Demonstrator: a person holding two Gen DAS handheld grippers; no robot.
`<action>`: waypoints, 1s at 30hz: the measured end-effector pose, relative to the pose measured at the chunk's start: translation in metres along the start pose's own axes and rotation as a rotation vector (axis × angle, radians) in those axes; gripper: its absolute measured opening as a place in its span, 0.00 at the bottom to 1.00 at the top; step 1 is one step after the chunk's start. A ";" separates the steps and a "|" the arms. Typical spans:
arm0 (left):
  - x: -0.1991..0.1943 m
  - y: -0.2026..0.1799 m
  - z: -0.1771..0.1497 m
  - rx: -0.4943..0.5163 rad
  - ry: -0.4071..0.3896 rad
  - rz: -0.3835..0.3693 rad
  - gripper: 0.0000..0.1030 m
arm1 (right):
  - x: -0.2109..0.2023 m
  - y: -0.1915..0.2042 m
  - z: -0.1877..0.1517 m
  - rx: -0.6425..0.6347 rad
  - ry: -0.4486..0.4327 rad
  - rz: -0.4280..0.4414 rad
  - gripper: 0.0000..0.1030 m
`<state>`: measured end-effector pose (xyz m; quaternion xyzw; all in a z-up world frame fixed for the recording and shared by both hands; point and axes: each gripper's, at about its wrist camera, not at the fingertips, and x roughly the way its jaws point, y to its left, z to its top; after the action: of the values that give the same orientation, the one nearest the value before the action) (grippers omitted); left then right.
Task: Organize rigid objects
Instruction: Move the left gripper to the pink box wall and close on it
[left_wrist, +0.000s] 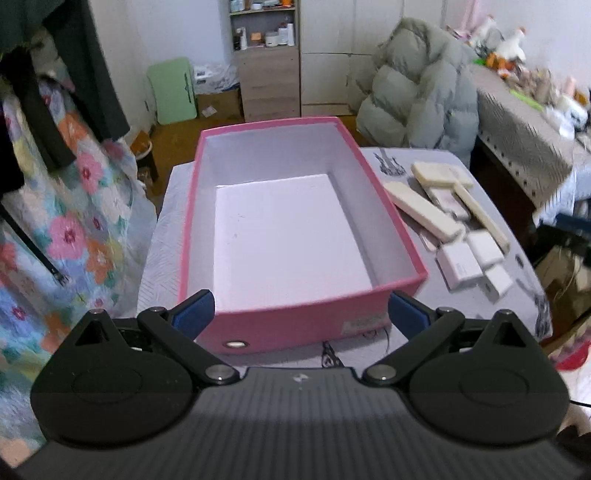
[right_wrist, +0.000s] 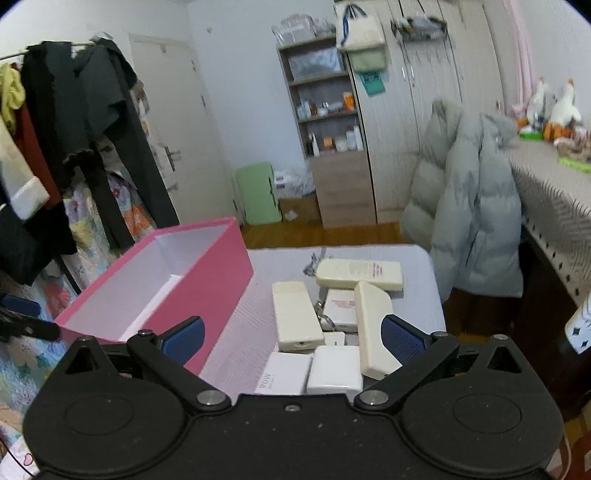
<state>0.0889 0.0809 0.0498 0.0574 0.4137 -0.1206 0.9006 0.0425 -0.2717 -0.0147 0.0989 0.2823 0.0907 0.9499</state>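
With both the left gripper (left_wrist: 301, 314) and right gripper (right_wrist: 291, 338) fingers spread and empty, the overlapping cream plastic blocks (right_wrist: 295, 317) near the counter's right edge, beside the empty pink cardboard box (left_wrist: 295, 328), could slide off if nudged.

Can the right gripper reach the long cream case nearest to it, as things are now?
Probably yes. The right gripper is open, and the cream case lies on top of the pile just ahead, beside its right finger, with nothing covering it.

Dim, cool, even indoor light; soft shadows. Strong fisheye bending and motion blur beyond the fingers, toward edges.
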 end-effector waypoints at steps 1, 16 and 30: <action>0.003 0.006 0.004 -0.007 0.010 -0.004 0.99 | 0.007 -0.003 0.001 0.013 0.021 -0.002 1.00; 0.071 0.057 0.055 0.049 0.130 0.078 0.94 | 0.063 0.028 0.036 -0.069 0.174 0.077 0.99; 0.125 0.089 0.046 0.022 0.108 0.189 0.19 | 0.131 0.048 0.043 -0.249 0.309 0.024 0.70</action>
<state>0.2245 0.1366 -0.0147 0.1127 0.4530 -0.0364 0.8836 0.1687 -0.2013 -0.0355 -0.0309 0.4104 0.1505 0.8989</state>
